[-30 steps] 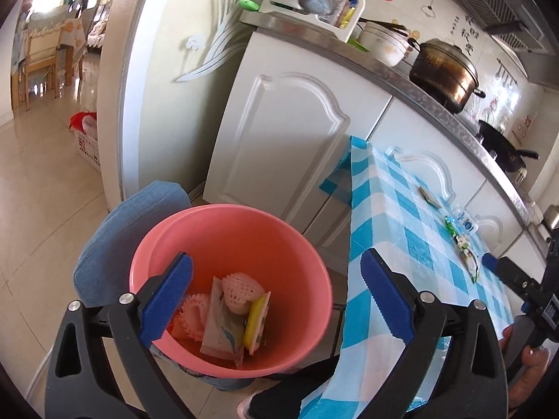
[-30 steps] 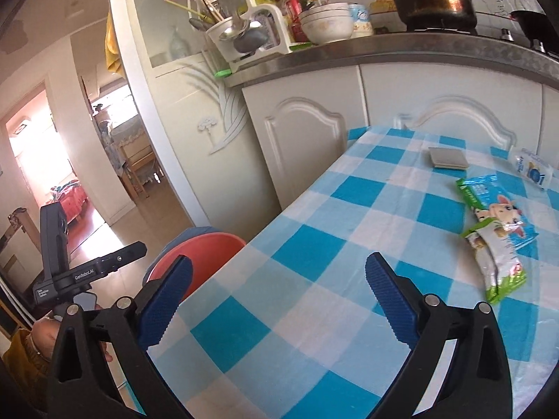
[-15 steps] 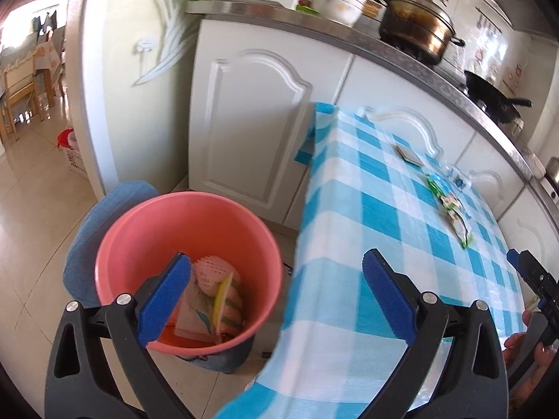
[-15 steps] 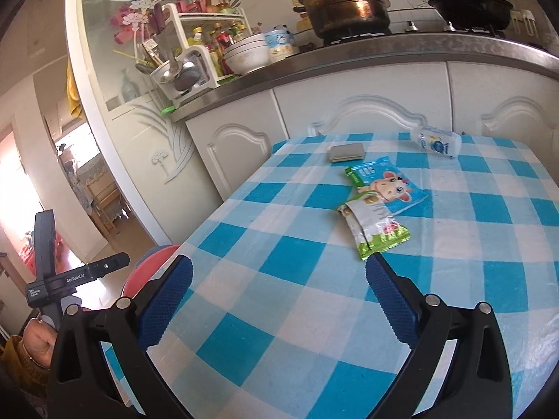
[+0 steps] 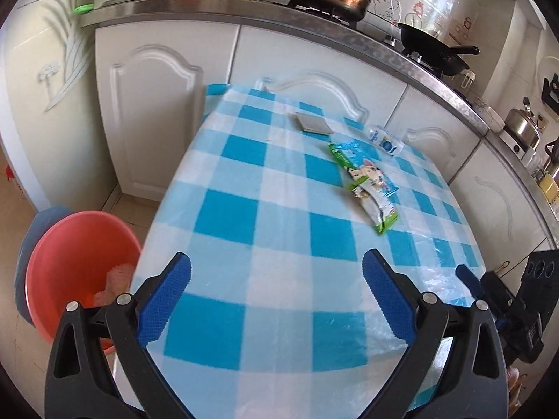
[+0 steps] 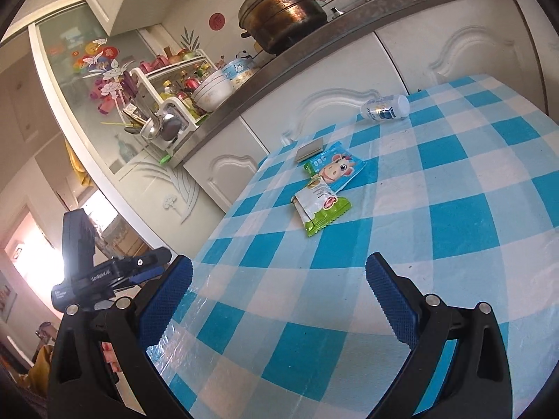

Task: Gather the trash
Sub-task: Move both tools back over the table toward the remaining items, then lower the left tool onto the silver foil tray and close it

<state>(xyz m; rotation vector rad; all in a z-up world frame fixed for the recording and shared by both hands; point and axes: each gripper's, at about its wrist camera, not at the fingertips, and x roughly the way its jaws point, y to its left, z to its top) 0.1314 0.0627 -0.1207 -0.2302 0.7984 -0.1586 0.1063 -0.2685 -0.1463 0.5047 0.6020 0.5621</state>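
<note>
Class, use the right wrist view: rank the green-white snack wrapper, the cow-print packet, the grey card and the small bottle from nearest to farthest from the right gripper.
1. Green-white snack wrapper, mid-table, ahead.
2. Cow-print packet, just behind it.
3. Grey card, near the far table edge.
4. Small bottle, lying far right.

Table (image 5: 227,223) under a blue-and-white checked cloth, filling the centre of both views. Lying on it — a grey flat square (image 5: 312,124) at the far edge, a small plastic bottle (image 5: 384,141) on its side, a blue cartoon-cow packet (image 5: 363,169) and, overlapping it, a green-and-white wrapper (image 5: 377,209).
</note>
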